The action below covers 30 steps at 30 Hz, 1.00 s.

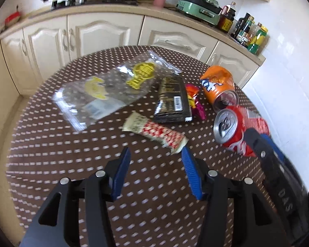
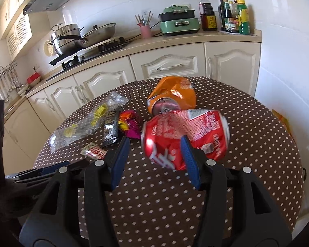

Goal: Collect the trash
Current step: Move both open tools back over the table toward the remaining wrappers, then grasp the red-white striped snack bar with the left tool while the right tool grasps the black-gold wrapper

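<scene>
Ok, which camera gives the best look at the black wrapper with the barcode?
The left wrist view: the black wrapper lies flat, unobstructed, barcode visible. The right wrist view shows it small, foreshortened and partly hidden.

Brown table covering [image 1: 51, 164] dotted white; crushed red metal can [image 2: 187, 138] lettered white; dented orange can [image 1: 218, 86]; clear plastic bag [image 1: 105, 90] printed yellow; red-and-white checked wrapper [image 1: 156, 132]; black packet [image 1: 172, 100].
</scene>
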Motion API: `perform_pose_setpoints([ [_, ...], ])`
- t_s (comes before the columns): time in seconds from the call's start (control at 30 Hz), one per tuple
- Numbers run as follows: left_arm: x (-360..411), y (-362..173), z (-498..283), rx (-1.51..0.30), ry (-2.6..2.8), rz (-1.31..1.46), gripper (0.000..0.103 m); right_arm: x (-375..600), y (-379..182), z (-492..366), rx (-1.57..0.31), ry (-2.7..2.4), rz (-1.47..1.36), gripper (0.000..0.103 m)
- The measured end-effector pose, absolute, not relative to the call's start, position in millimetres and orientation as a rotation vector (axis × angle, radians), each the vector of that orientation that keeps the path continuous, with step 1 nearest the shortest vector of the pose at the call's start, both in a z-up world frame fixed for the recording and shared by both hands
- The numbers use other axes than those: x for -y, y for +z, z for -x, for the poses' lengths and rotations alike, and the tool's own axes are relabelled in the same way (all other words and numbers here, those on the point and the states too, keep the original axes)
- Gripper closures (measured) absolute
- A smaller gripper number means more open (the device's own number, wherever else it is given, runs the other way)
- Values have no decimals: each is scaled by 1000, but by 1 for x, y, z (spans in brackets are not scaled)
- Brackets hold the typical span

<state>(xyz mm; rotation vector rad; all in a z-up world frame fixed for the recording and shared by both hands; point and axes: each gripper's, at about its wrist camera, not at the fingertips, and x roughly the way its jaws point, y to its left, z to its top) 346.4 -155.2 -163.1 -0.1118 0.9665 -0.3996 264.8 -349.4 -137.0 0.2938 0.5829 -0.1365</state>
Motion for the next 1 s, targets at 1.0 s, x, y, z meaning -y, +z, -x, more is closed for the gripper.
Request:
perform_pose_setpoints([
  [1.0, 79, -132, -348, -778, -245, 235, 91, 268, -135, -357, -707, 48, -73, 50],
])
